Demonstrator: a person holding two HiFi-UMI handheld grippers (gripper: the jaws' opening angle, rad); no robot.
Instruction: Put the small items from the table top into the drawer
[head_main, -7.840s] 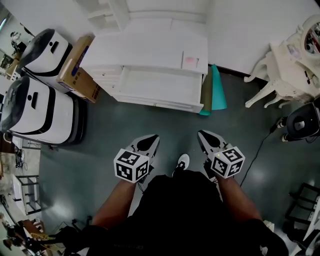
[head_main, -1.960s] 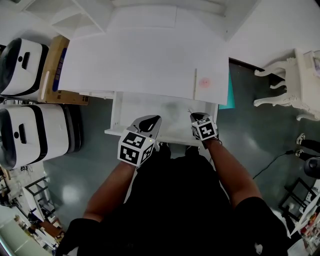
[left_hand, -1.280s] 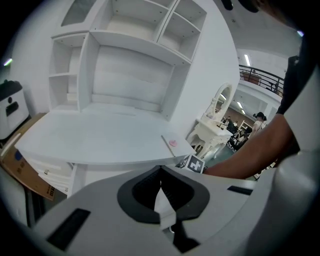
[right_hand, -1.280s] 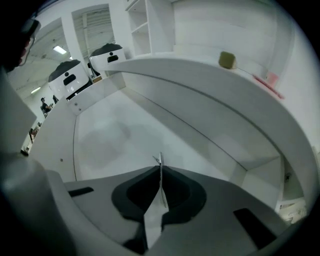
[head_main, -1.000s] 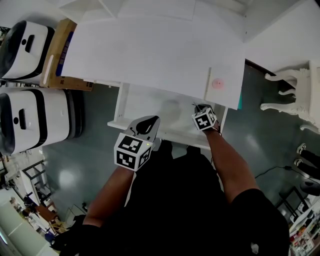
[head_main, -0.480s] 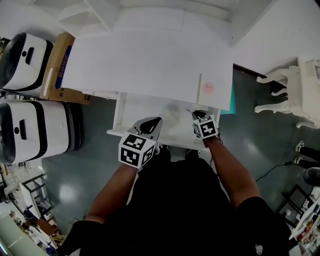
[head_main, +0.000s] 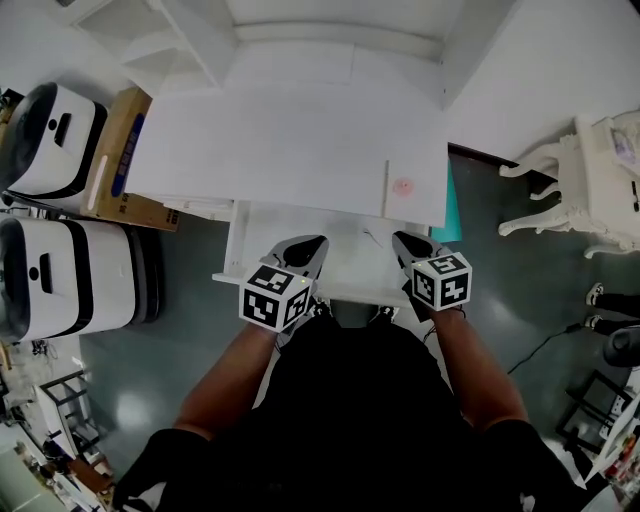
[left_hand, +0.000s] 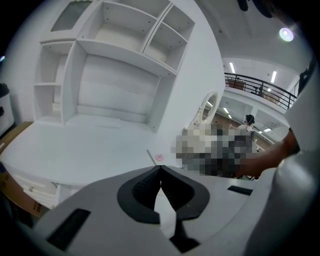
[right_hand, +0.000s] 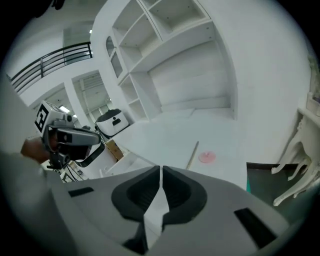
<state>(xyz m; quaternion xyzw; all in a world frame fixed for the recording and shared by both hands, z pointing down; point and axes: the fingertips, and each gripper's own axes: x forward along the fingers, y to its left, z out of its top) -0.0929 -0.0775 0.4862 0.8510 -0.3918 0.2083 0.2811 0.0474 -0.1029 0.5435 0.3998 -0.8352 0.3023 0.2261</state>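
Observation:
A small pink round item (head_main: 403, 186) and a thin pale stick (head_main: 386, 189) lie near the right edge of the white table top (head_main: 290, 130). Below the table's front edge, the white drawer (head_main: 345, 262) stands pulled out. My left gripper (head_main: 317, 241) hovers over the drawer's left half and my right gripper (head_main: 399, 240) over its right half, both shut with nothing held. The left gripper view shows the pink item (left_hand: 159, 157) and the stick (left_hand: 150, 155) just beyond the jaws. In the right gripper view, the pink item (right_hand: 207, 157) and the stick (right_hand: 192, 154) lie ahead.
A white shelf unit (head_main: 190, 30) rises at the back of the table. Two white-and-black machines (head_main: 55, 120) (head_main: 60, 275) and a cardboard box (head_main: 118, 150) stand to the left. A teal board (head_main: 443, 205) leans at the table's right end; white ornate furniture (head_main: 590, 170) stands farther right.
The person has walked up to the table since the earliest frame. In the last second my right gripper has drawn back from under the table edge toward the drawer front; the left has hardly moved.

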